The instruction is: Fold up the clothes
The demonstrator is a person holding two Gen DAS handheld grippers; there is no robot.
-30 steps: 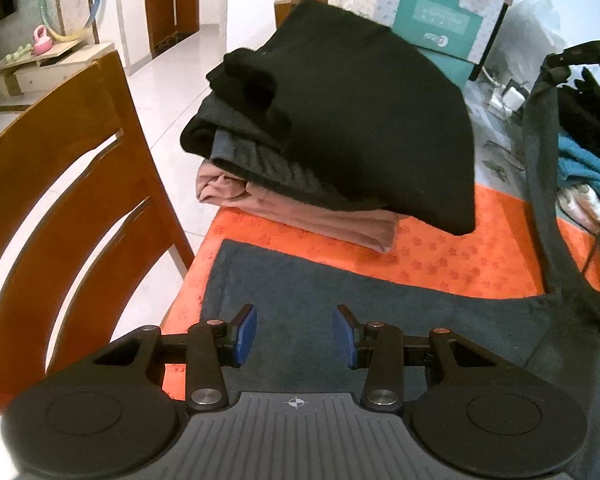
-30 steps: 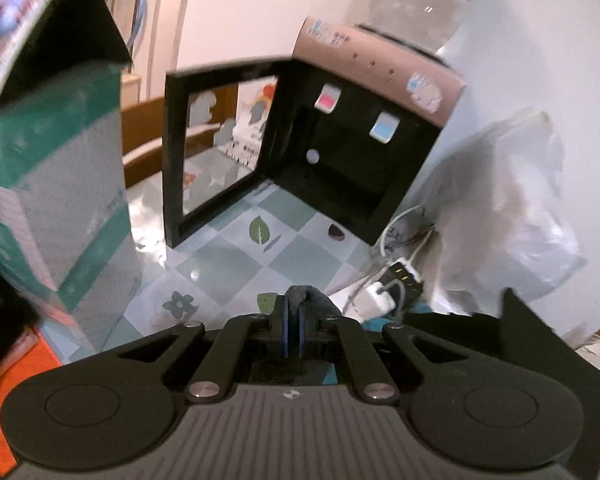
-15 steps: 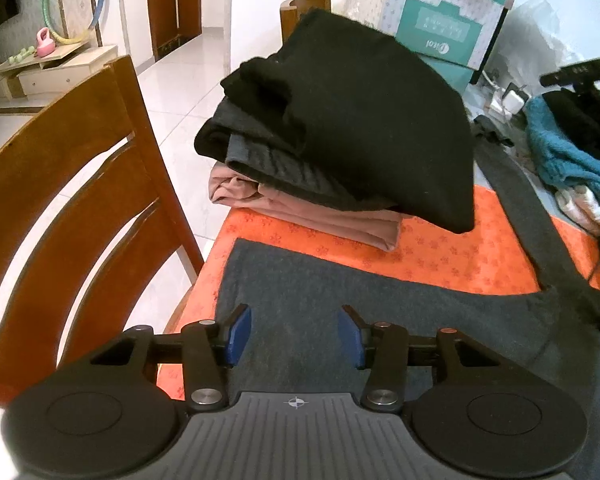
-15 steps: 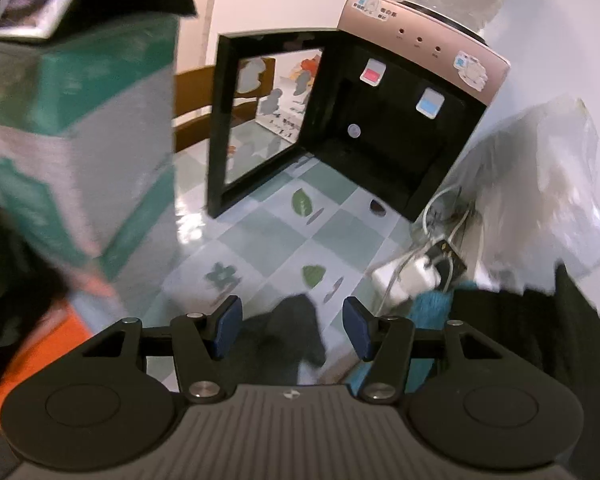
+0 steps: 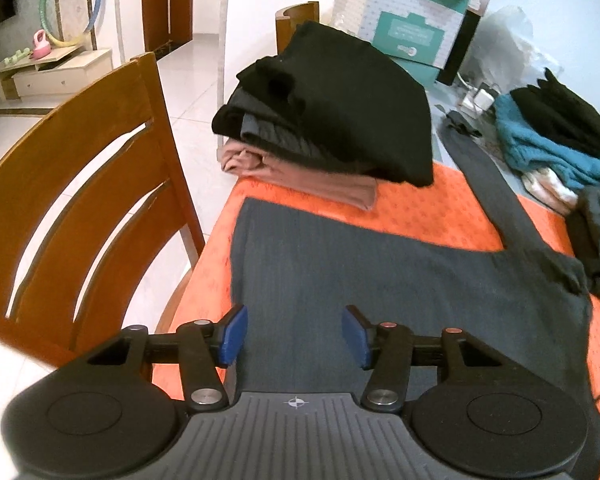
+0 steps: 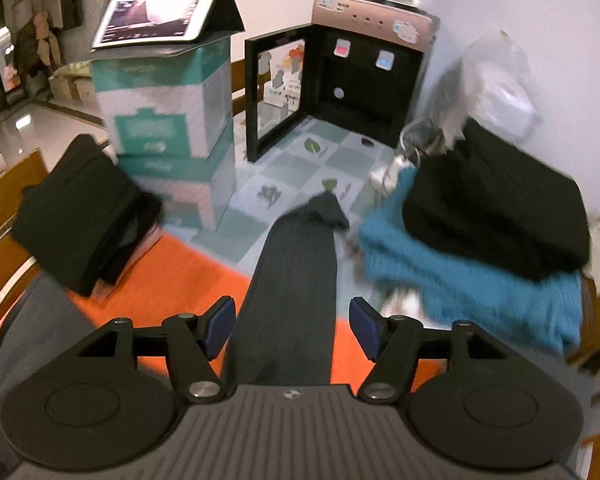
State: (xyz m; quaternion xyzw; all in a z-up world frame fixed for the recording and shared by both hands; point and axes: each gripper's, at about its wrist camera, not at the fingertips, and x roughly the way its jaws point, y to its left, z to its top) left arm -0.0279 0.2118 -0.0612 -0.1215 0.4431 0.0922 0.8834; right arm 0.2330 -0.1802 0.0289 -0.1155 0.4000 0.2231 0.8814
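On the orange cloth (image 5: 428, 216) covering the table, a dark grey garment (image 5: 380, 276) is being laid out flat, with one long sleeve (image 6: 288, 280) being stretched away toward the checked tabletop. The left gripper (image 5: 295, 335) is being held just above the garment's body, its blue pads (image 5: 232, 334) spread apart and nothing being pinched. The right gripper (image 6: 292, 326) is being held over the sleeve, its jaws likewise spread wide to either side of it. A stack of folded clothes (image 5: 332, 120), black on top of pink, is being kept at the far left edge beside a wooden chair (image 5: 80, 184). A heap of teal and black clothes (image 6: 488, 236) is being left unfolded on the right.
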